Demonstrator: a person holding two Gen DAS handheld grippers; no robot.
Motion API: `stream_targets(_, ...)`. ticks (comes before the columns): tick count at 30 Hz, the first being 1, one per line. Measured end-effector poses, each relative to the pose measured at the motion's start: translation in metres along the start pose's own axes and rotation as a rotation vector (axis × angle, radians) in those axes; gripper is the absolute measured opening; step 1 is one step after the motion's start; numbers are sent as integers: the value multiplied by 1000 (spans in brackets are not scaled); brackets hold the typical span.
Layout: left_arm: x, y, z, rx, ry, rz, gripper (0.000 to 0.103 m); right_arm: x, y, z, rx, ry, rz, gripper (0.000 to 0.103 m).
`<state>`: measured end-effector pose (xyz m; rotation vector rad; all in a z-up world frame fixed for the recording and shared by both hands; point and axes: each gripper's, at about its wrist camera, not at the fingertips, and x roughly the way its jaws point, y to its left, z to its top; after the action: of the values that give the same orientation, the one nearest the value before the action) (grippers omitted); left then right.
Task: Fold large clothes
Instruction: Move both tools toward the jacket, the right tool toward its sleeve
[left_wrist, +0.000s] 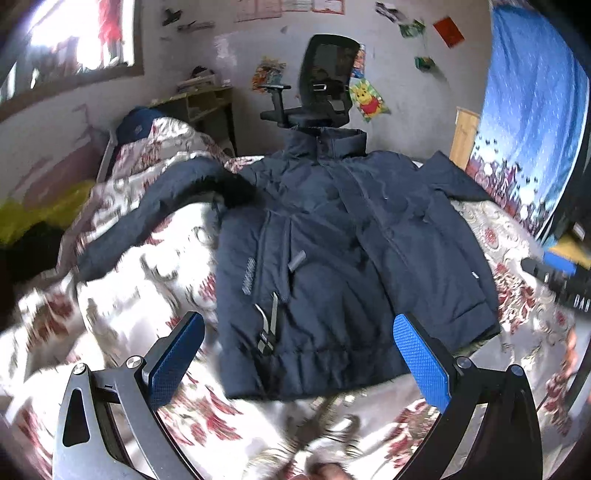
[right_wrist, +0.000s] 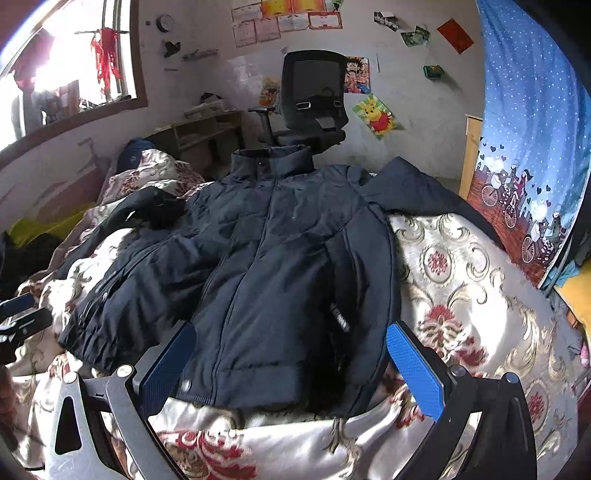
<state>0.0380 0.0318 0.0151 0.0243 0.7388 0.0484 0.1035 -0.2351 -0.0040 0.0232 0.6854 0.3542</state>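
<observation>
A dark navy padded jacket (left_wrist: 332, 251) lies front-up and zipped on the bed (right_wrist: 461, 295), which is covered with a floral quilt. Its collar points away toward the office chair (right_wrist: 314, 99) at the far wall and its hem is nearest the cameras, so its long axis runs straight ahead from both tools. The left hand-held gripper (left_wrist: 299, 354) hovers above the hem with its blue pads spread wide and nothing between them; the right hand-held gripper (right_wrist: 291, 365) is likewise wide open and empty, just short of the hem. In the left view the hem sits between the fingers with the left edge of the body closest, and the left sleeve (left_wrist: 147, 206) trails off to the left across the quilt. In the right view the jacket's right edge (right_wrist: 388, 277) runs up just inside the right pad, so each tool appears nearest its own side of the garment. The right view alone shows the right sleeve (right_wrist: 424, 192) spreading toward the blue curtain (right_wrist: 535, 129), and catches part of the other tool at its left border. The left view, blurred at its margins, shows more clearly the zip pulls hanging at the pocket (left_wrist: 269, 325). The next move probably starts with a sleeve or side edge being drawn inward.
</observation>
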Motion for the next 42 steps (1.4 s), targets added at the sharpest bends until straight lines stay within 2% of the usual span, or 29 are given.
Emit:
stream_targets(4, 0, 4, 25, 85, 0, 27, 100, 8, -4, 29, 1, -5, -20, 103)
stream_targets(8, 3, 15, 49, 121, -5, 59, 100, 18, -2, 56, 5, -16, -26, 103)
stream_targets(11, 18, 17, 71, 141, 21, 87, 100, 32, -4, 76, 19, -18, -28, 103)
stream_targets(16, 55, 19, 112, 87, 13, 103, 100, 71, -11, 108, -4, -9, -76, 103)
stream_targets(22, 116, 20, 167, 72, 67, 94, 100, 115, -23, 151, -125, -18, -159, 103)
stream_targets(28, 140, 27, 202, 0, 56, 87, 100, 135, -28, 191, -221, -51, -198, 103)
stream_targets(36, 177, -10, 236, 27, 43, 67, 100, 151, -45, 222, -250, -35, -216, 103)
stream_targets(42, 216, -42, 248, 34, 41, 54, 100, 173, -79, 228, -208, -28, -251, 103)
